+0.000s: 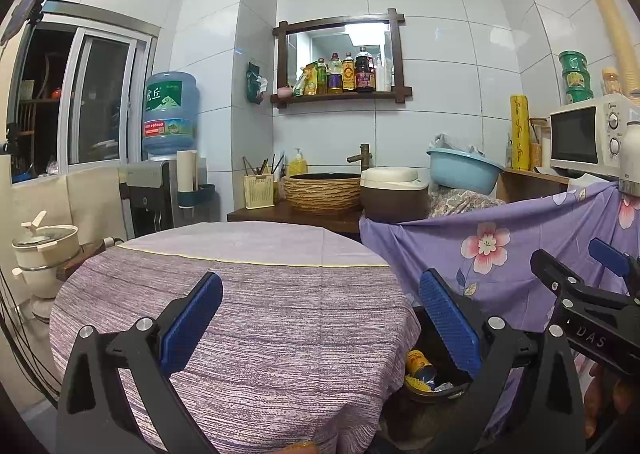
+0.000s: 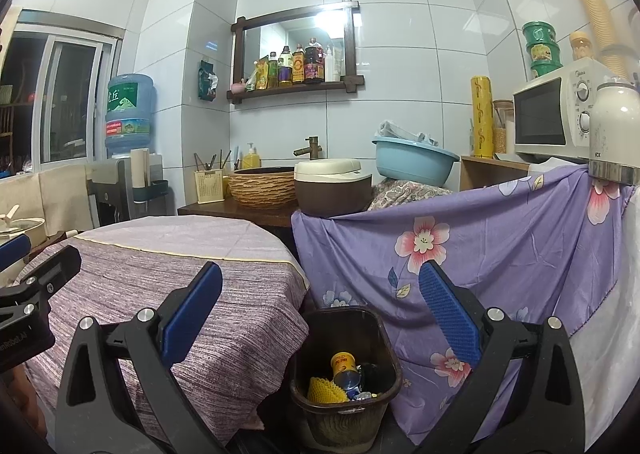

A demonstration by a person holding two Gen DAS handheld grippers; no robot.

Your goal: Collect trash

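Left gripper [image 1: 320, 318] and right gripper [image 2: 320, 314], ribbed blue pads spread wide, both empty. Brown plastic bin [image 2: 344, 402] holds a yellow can [image 2: 344, 368] beside the woven-cloth round table [image 2: 180, 286].

Left wrist view: looks forward and slightly down over the round table [image 1: 256, 294], close above its near edge, toward the far tiled wall. Right wrist view: stands just to the right, facing the same way, above the trash bin [image 2: 346, 366] between table and floral cloth [image 2: 500, 254]. Both share the table, bin, mirror shelf [image 1: 340, 58], basin counter and microwave [image 2: 560, 118].
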